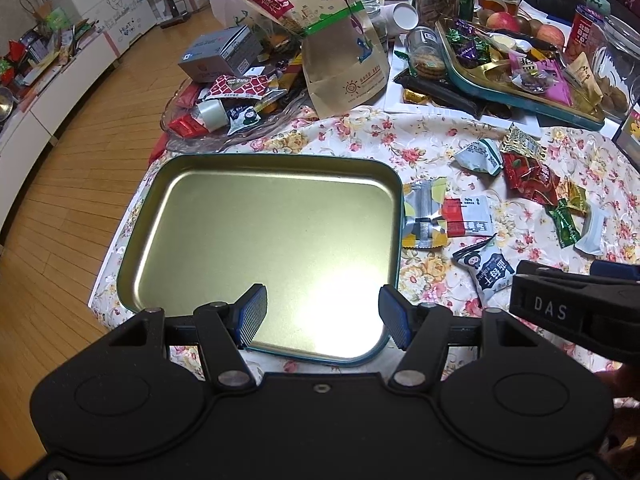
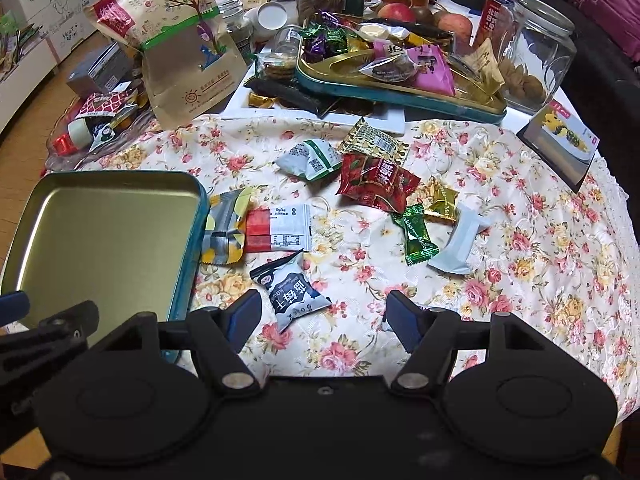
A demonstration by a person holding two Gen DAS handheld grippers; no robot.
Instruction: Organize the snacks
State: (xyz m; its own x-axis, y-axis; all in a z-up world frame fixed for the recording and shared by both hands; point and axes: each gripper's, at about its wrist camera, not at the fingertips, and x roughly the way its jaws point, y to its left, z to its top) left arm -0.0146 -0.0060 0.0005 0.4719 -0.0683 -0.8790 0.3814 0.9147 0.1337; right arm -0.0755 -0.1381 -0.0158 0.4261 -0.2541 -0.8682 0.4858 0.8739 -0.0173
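Note:
An empty gold tin tray with a teal rim lies on the floral cloth; it also shows at the left of the right wrist view. My left gripper is open and empty over the tray's near edge. My right gripper is open and empty, just short of a dark blue-and-white snack packet, which also shows in the left wrist view. Loose snacks lie beyond: a yellow-grey packet, a red-white packet, a red packet, a green candy and a white wrapper.
A second teal tin full of sweets sits at the back on a white board. A brown paper bag, glass jars, apples and a grey box crowd the far side. The table's left edge drops to wooden floor.

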